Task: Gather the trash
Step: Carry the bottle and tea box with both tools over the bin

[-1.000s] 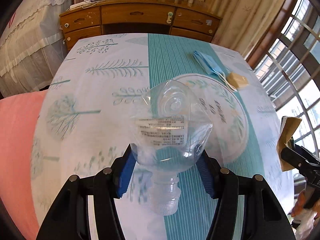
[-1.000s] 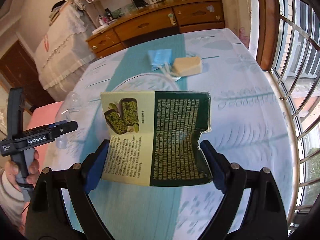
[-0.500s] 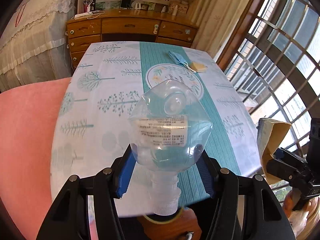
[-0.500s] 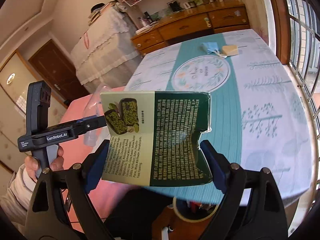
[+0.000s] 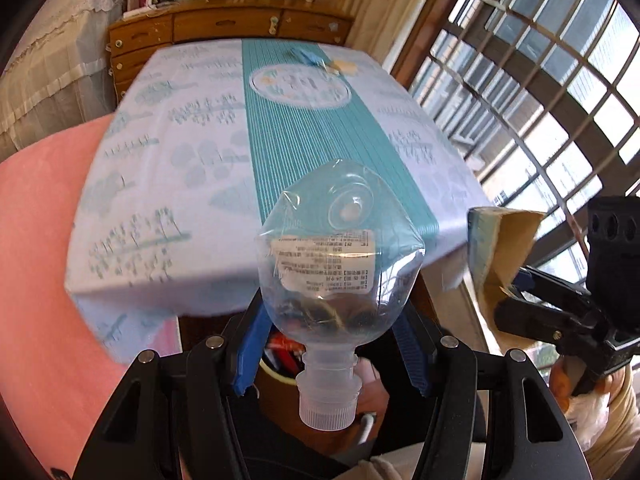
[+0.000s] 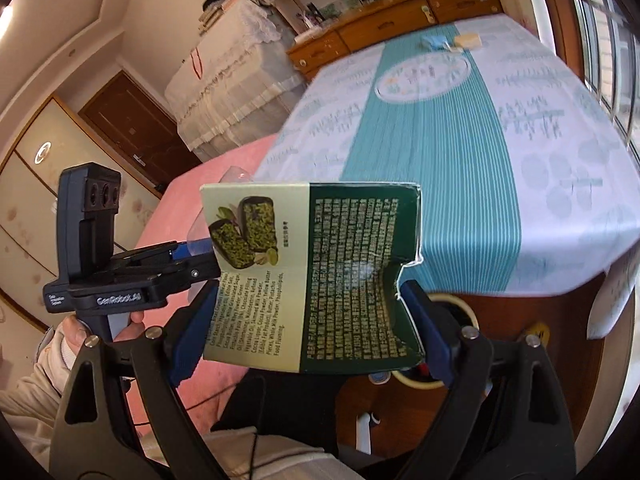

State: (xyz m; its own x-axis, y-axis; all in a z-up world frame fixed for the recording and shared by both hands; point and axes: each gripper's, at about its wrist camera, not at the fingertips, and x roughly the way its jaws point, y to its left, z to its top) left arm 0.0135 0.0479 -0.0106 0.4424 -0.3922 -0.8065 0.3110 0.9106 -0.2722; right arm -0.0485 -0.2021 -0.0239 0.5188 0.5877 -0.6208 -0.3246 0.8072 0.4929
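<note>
Bottle [image 5: 340, 264] on the left side, a crushed clear plastic one, neck pointing back at the camera, clamped between the blue pads [image 5: 250, 354] of the left gripper [image 5: 332, 356]. Below it, at six o'clock, a yellow-rimmed bin [image 5: 276, 374] peeks out under the table [image 5: 168, 184]. Over to the right gripper [image 6: 308, 332], pinching a flattened green snack box [image 6: 312, 276] by its edges. At twelve o'clock a blue mask [image 6: 434, 40] and tan block [image 6: 468, 41] wait on the cloth. Risk: the slick, dented bottle could squirt free, or the thin box buckle and drop short of the bin.
</note>
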